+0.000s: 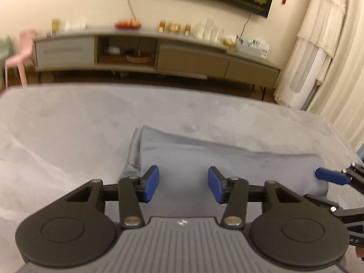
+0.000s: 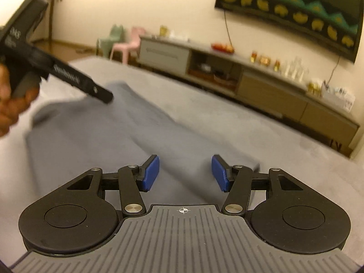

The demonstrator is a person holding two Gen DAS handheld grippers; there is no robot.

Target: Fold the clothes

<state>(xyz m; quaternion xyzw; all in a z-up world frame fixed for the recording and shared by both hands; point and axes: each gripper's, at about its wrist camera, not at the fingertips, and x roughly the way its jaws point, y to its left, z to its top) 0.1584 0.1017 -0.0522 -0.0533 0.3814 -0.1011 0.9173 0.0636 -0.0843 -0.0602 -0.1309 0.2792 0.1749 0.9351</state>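
Over the grey bed: two hand-held grippers hang above a folded garment, a living room behind.

Left fingers: blue pads (image 1: 152, 184) stand wide apart with nothing between them; the left gripper (image 1: 183, 185) hovers over the near part of the cloth.

Right fingers: blue pads (image 2: 151, 173) likewise spread wide and empty; the right gripper (image 2: 185, 174) points along the length of the cloth (motion blur softens this view).

Garment: a grey-blue garment (image 1: 227, 159) lies folded into a long band on the bed cover (image 1: 68, 118), a stitched hem showing at its left edge in the left wrist view.

Neighbouring tool: one blue pad of the right gripper enters the left wrist view at the far right, just at the cloth's right end; whether it touches cannot be told.

Hand: a person's hand (image 2: 9, 104) grips the left tool's black handle at the left edge of the right wrist view.

Room: a long low cabinet (image 1: 159, 54) runs along the wall beneath a dark screen (image 2: 295, 6); pink chair (image 2: 127, 45) and green chair (image 2: 111, 38) stand at its end, pale curtains (image 1: 318, 34) at the right.
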